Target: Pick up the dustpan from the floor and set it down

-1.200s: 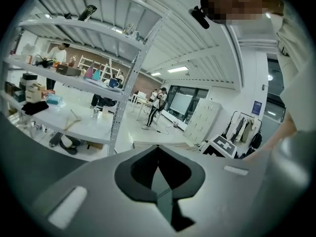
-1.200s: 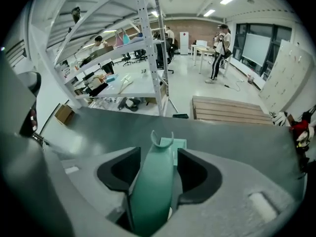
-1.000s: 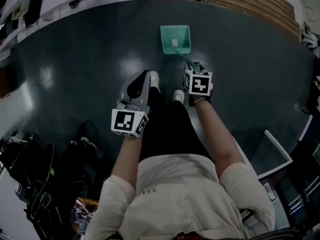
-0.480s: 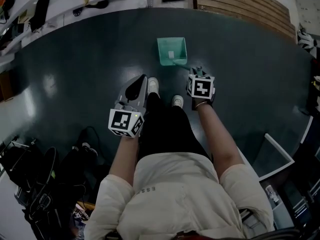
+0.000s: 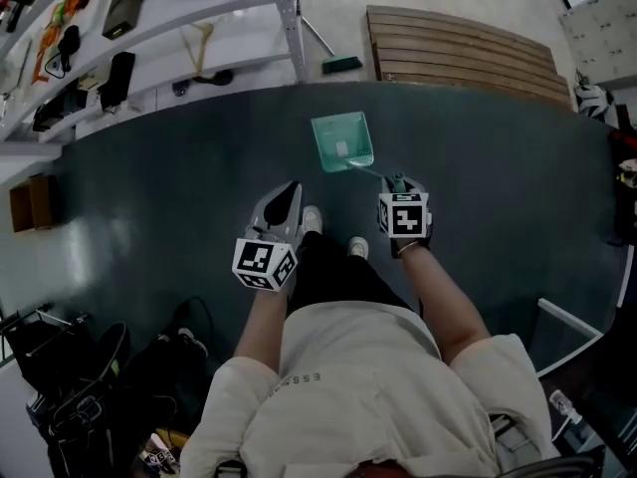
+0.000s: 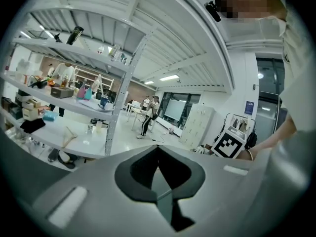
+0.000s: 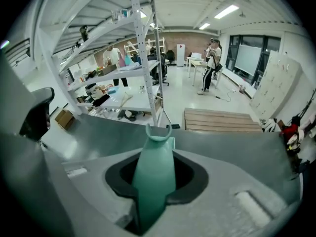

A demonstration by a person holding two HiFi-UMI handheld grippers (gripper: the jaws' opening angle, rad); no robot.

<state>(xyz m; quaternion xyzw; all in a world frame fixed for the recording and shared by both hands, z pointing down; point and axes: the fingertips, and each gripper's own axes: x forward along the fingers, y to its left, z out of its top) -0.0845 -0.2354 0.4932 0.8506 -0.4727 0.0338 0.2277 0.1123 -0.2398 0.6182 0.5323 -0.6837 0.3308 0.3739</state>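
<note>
A teal dustpan (image 5: pixel 342 140) hangs in front of the person's feet, its thin handle (image 5: pixel 374 171) running back to my right gripper (image 5: pixel 397 181). The right gripper view shows the teal handle (image 7: pixel 154 177) clamped between the jaws, with its hooked end pointing toward the shelving; my right gripper (image 7: pixel 155 184) is shut on it. My left gripper (image 5: pixel 283 198) is held beside the person's left leg, level with the right one. Its jaws meet at the tip with nothing between them, and in its own view my left gripper (image 6: pixel 159 157) points out across the room.
The dark floor mat (image 5: pixel 149 187) lies underfoot. White metal shelving (image 5: pixel 149 38) stands at the far left, with a wooden pallet (image 5: pixel 468 53) and a brush head (image 5: pixel 342 65) behind the dustpan. A cardboard box (image 5: pixel 30 202) is at left, black bags (image 5: pixel 80 376) at lower left, a white frame (image 5: pixel 572 322) at right.
The person has straightened up and both grippers have risen. The dustpan has come up with the right gripper, which holds its handle. More of the room beyond the mat shows.
</note>
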